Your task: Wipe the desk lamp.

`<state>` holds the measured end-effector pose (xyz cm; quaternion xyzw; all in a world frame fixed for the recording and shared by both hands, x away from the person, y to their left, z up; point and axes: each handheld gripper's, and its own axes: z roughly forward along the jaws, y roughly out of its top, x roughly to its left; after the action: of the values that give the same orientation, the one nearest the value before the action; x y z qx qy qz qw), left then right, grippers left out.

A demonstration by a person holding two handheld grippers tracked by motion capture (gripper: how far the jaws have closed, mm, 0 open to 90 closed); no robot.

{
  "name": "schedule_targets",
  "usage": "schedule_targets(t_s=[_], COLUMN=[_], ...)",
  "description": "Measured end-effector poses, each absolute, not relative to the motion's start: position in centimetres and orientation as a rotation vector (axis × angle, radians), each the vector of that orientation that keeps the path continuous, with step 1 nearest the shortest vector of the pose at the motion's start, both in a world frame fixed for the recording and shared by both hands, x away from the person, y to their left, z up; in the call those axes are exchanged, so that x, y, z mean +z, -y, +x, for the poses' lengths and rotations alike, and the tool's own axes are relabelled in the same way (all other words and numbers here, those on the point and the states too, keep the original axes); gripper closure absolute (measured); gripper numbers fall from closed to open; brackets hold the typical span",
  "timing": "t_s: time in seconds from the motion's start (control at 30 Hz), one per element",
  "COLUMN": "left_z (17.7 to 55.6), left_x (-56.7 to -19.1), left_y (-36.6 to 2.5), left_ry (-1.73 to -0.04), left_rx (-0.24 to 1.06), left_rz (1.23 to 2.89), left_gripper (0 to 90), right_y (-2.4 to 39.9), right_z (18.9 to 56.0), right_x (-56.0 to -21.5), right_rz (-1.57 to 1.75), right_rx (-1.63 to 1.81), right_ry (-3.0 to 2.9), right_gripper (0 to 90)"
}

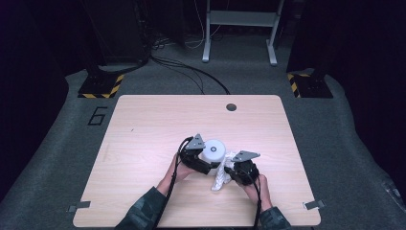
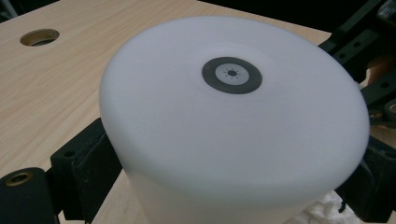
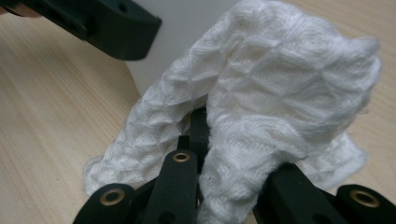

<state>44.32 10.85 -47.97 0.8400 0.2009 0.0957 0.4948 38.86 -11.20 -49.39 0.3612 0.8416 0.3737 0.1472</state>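
Note:
A white cylinder (image 1: 214,149) with a small grey disc on its top stands on the wooden table (image 1: 143,124). My left gripper (image 1: 210,158) is shut on it, one black jaw on each side of its wall (image 2: 233,121). Just to its right, my right gripper (image 1: 232,171) is shut on a white waffle-textured cloth (image 1: 220,181). In the right gripper view the cloth (image 3: 280,93) bunches up between the jaws and drapes down onto the table, touching the cylinder (image 3: 187,28) behind it. A corner of the cloth (image 2: 322,210) lies at the cylinder's foot.
A round cable hole (image 1: 231,107) sits near the table's far edge. Metal clips (image 1: 78,207) (image 1: 310,204) mark the front corners. Beyond the table lie cables, striped stand bases (image 1: 100,86) and a grey frame (image 1: 239,28) on the floor.

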Motion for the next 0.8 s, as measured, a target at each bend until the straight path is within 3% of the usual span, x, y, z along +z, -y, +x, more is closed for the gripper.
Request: schedule_targets(t_s=[0.33,0.63,0.8], left_z=[44.4,44.3,44.4], left_x=[-48.0,-48.1,-48.0], left_y=[-10.9,-10.9,-10.9], left_ry=[-0.484,-0.491,-0.487], left_rx=[0.227,0.215,0.224], left_rz=[2.036,2.027,2.033], left_gripper=[7.9,7.9,7.8], right_y=[11.3,11.7,11.1], right_z=[39.2,38.5,38.3], right_x=[-50.7,-47.3,-48.9], right_rz=[1.097,1.035,1.044], right_rx=[1.093,1.172,1.114], right_ry=[-2.426,-2.366,-2.413], right_gripper=[83.0,83.1,83.1])
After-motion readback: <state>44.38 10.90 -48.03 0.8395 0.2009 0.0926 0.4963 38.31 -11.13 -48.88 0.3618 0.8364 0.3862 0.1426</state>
